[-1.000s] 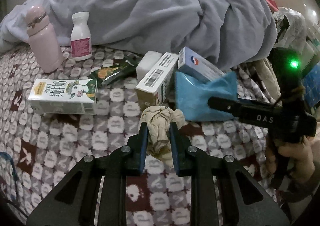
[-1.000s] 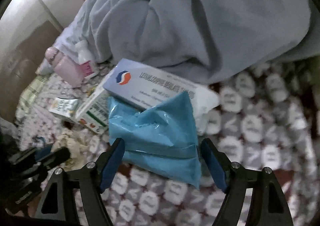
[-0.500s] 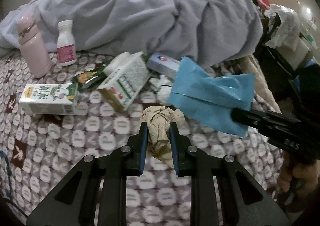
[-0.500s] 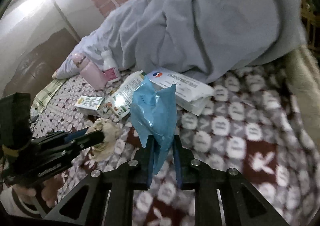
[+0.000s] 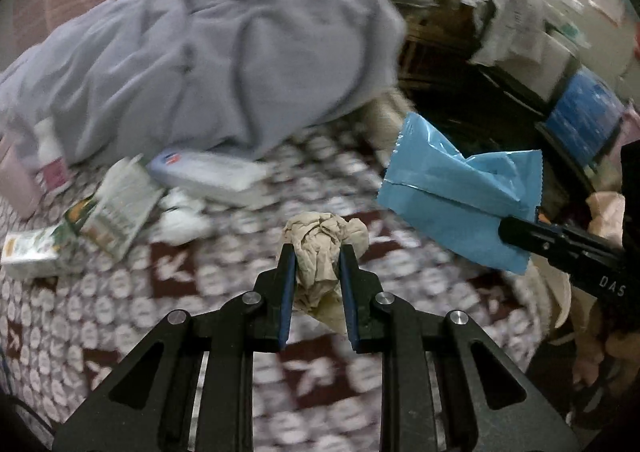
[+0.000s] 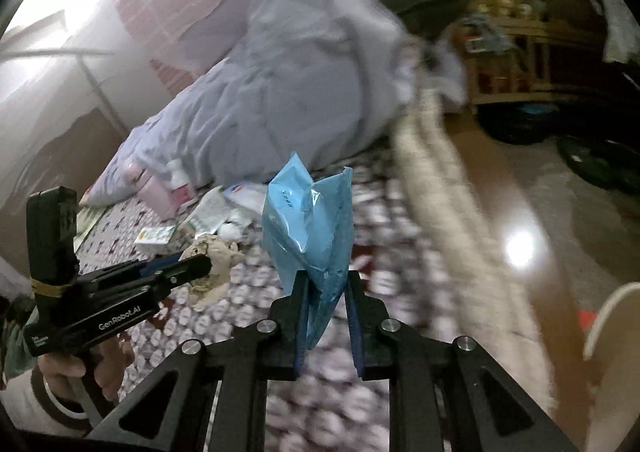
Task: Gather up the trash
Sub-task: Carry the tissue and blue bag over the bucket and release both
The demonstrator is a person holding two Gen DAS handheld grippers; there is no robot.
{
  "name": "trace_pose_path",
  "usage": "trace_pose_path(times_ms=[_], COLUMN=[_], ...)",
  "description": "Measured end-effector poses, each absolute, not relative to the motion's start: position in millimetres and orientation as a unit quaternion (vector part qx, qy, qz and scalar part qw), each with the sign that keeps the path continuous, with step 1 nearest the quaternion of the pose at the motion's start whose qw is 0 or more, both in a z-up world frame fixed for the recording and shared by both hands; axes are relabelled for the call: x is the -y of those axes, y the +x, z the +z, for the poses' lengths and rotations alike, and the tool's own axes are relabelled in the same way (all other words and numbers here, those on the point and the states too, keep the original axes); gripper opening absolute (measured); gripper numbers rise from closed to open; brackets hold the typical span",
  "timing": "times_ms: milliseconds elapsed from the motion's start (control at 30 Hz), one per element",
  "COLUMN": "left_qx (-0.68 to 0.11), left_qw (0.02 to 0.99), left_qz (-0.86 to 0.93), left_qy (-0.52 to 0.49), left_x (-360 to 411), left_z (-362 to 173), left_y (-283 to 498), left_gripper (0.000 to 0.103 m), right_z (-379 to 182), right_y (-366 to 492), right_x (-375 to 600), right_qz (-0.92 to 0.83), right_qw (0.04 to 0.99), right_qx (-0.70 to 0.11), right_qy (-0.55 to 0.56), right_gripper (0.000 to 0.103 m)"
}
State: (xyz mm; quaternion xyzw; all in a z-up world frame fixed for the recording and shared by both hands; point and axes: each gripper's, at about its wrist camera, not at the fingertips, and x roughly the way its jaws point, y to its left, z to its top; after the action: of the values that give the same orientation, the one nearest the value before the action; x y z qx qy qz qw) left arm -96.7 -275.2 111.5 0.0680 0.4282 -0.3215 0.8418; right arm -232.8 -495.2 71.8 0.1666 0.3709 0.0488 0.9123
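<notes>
Bed (image 5: pixel 224 316) with its patterned cover now sits farther below than a second ago; boxes (image 5: pixel 120 208) remain by the grey duvet (image 5: pixel 224 52). My left gripper (image 5: pixel 316 264) still pinches the tissue wad (image 5: pixel 324 248), lifted. My right gripper (image 6: pixel 326 292), earlier spread, now clamps the blue wrapper (image 6: pixel 308 224) aloft.
</notes>
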Motion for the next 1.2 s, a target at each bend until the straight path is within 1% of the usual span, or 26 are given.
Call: trace_pose_path(times_ms=[233, 467, 833, 1000, 1200], left_qx=[-0.415, -0.412, -0.421, -0.426, -0.428], left_qw=[0.823, 0.791, 0.735, 0.717, 0.707], left_qz=[-0.378, -0.441, -0.514, -0.531, -0.539], left_qy=[0.089, 0.105, 0.134, 0.146, 0.159], left_x=[340.7, 408.2, 510.1, 545.1, 570.0], left_z=[123.1, 129.4, 119.7, 114.0, 105.2], left_y=[-126.8, -156.8, -212.5, -230.4, -241.3], left_gripper=[0.019, 0.019, 0.019, 0.019, 0.019], right_z=[89.6, 92.8, 68.7, 55.3, 40.5], right_y=[-286.3, -345.0, -415.8, -428.3, -436.1], right_x=[554.2, 615.1, 691.3, 710.2, 723.8], right_qz=[-0.015, -0.093, -0.204, -0.232, -0.250], right_qw=[0.921, 0.918, 0.892, 0.879, 0.866], right_qx=[-0.343, -0.329, -0.336, -0.346, -0.358], right_qy=[0.183, 0.202, 0.222, 0.231, 0.243], right_gripper=[0.017, 0.017, 0.017, 0.017, 0.017])
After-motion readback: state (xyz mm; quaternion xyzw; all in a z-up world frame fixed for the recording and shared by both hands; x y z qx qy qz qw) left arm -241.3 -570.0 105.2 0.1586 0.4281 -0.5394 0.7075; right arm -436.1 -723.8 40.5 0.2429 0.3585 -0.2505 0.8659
